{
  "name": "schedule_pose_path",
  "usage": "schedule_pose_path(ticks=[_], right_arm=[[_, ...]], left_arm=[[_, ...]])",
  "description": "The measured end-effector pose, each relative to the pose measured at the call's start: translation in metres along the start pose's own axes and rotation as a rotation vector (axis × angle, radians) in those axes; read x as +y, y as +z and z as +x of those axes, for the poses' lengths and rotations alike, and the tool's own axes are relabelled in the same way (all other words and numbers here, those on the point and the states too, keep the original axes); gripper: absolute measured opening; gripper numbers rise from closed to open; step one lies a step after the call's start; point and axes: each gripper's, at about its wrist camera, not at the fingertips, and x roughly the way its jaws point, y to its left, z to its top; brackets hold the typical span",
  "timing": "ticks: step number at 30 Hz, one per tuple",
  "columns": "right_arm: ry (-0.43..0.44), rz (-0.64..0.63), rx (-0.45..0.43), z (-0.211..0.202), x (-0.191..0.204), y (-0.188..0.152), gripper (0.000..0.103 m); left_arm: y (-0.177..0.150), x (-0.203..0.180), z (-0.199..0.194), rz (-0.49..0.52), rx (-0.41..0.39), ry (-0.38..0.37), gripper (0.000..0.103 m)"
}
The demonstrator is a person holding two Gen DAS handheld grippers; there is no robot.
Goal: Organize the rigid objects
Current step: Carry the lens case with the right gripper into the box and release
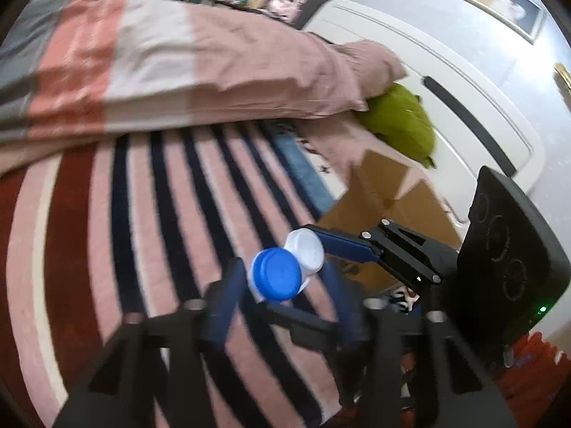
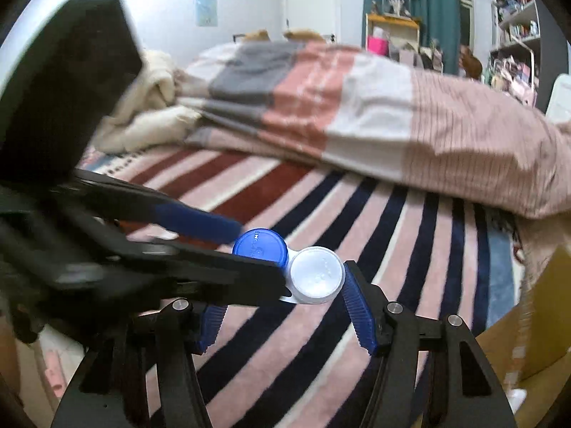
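Note:
A contact lens case with one blue cap (image 1: 276, 274) and one white cap (image 1: 307, 251) is held in the air above a striped blanket. My left gripper (image 1: 282, 276) is shut on the blue-cap end. My right gripper (image 2: 314, 281) is shut on the white-cap end (image 2: 316, 274), next to the blue cap (image 2: 260, 246). The right gripper's fingers (image 1: 348, 244) reach in from the right in the left wrist view. The left gripper's fingers (image 2: 200, 221) reach in from the left in the right wrist view.
A pink, navy and dark red striped blanket (image 1: 160, 214) covers the bed below. A folded pink and grey duvet (image 2: 357, 114) lies behind it. An open cardboard box (image 1: 389, 192) sits by a white headboard (image 1: 446, 89), with a green cushion (image 1: 403, 121) above it.

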Motion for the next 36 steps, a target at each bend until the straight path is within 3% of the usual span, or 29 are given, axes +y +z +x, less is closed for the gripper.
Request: schedule_pose_path(ticks=[6,11,22,24,26,29,34,36], right_arm=[[-0.056,0.012,-0.061,-0.044,-0.026,0.008,0.057],[-0.121,0.051,-0.067,-0.073,-0.063,0.003,0.057],[-0.254,0.206,0.040,-0.107,-0.153,-0.029,0.057],[-0.268,0.223,0.066,-0.108,-0.163,-0.034,0.057],[-0.276,0.247,0.097,-0.105,-0.172,-0.039,0.058],[-0.265,0.270,0.127,-0.102,-0.178,-0.046,0.067],[-0.265,0.275,0.103,-0.105,-0.175,-0.048,0.073],[-0.261,0.278,0.076,-0.109,-0.173,-0.046,0.081]], left_arm=[[0.030,-0.050,0.013,0.100,0.000,-0.031,0.027],[0.054,-0.096,0.047,0.176,0.041,-0.062,0.027],[0.078,-0.160,0.137,0.255,0.186,-0.113,0.027],[0.079,-0.165,0.146,0.256,0.198,-0.094,0.034],[0.078,-0.167,0.148,0.257,0.191,-0.069,0.062],[0.078,-0.168,0.143,0.266,0.160,-0.049,0.076],[0.071,-0.165,0.122,0.285,0.106,0.016,0.080],[0.068,-0.162,0.109,0.273,0.074,0.035,0.085]])
